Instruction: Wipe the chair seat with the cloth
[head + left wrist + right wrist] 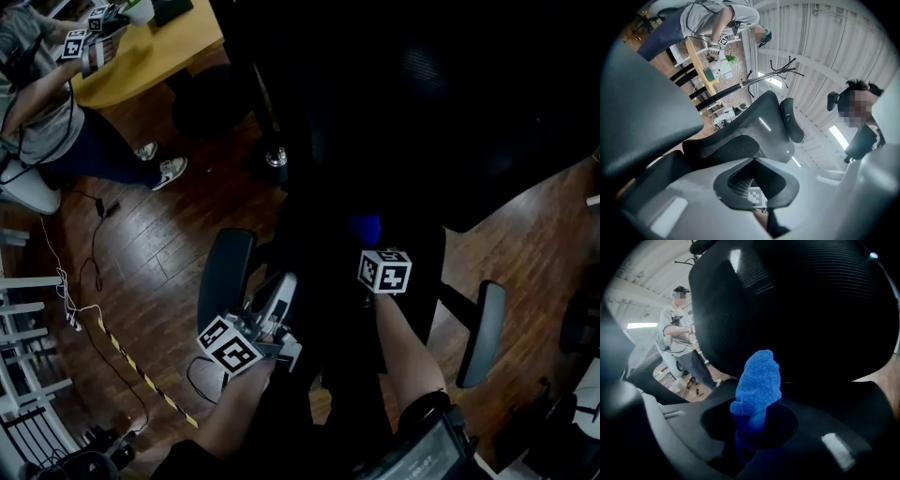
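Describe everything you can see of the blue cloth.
The blue cloth is a nubby, towel-like fabric, bunched into a lumpy column. Its lower end is pinched between the fingers of the right gripper, and its free end sticks out past them, rounded at the tip. Behind it is the black ribbed mesh of the office chair; whether the cloth touches the chair cannot be told. In the head view only a small blue part of it shows beyond the gripper, over the dark chair.

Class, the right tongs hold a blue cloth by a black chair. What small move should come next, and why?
Probably lower the right tongs until the blue cloth presses on the chair seat. The tongs are shut on the cloth, its free end sticks out ahead of them, and contact with the seat cannot be made out.
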Demonstrator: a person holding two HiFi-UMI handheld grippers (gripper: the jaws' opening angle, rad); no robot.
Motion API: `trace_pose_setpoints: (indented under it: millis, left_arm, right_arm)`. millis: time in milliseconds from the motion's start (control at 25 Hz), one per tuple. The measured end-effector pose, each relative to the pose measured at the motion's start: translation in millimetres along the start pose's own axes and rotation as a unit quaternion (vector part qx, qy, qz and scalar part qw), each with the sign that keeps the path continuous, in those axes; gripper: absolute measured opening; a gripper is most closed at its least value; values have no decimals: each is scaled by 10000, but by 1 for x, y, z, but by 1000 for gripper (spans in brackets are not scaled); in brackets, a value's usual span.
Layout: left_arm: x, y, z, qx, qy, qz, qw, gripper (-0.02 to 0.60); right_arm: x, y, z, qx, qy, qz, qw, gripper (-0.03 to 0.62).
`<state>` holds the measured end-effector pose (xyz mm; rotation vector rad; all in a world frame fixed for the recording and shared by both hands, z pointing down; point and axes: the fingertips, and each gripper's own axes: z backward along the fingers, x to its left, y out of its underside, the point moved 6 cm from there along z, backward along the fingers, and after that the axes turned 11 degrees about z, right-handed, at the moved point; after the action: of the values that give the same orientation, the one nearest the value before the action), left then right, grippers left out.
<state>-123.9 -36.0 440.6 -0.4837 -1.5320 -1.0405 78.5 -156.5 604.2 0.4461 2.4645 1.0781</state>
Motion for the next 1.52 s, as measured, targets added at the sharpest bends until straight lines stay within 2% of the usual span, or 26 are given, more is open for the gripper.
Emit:
trace_pose_setpoints:
  millis: [120, 200, 320, 480, 640, 880, 1040, 1200, 1320, 1520]
  left_arm:
    - [-2, -3, 1, -26, -57, -29, 10000, -6]
    - [-4, -5, 2, -66, -67, -60, 9999, -6]
    - [-5, -5, 3, -68, -38, -24, 10000, -6]
    - [-1, -11, 6, -64, -32, -35, 10000, -6]
    - [1, -15, 5, -45, -32, -103, 9999, -6]
    - [-1, -6, 2, 101, -40, -149, 9998, -6]
    - [-2, -2, -1, 213, -51, -196, 9996, -6]
    - [-3, -3, 0, 212, -72, -227, 9995, -6]
    - [0, -3, 1, 147, -114, -188, 9997, -6]
    - [-3, 0, 1, 76, -131, -195, 9997, -6]
  right_arm:
    - [76, -11, -36, 16, -727, 132, 9973, 74]
    - [115, -8, -55, 152, -1045, 277, 9940, 74]
    - [146, 5, -73, 355, -1193, 380, 9915, 74]
    - [145, 15, -80, 300, -1146, 607, 9911, 74]
    - [118, 21, -73, 327, -840, 604, 9941, 74]
    - [26, 53, -17, 609, 108, 250, 9978, 74]
    - [-48, 75, 43, 754, 914, -24, 9929, 74]
    - [-104, 96, 100, 840, 1468, -307, 9851, 74]
    - [-127, 105, 124, 824, 1675, -365, 9817, 74]
    - [-132, 107, 132, 856, 1820, -331, 9790, 74]
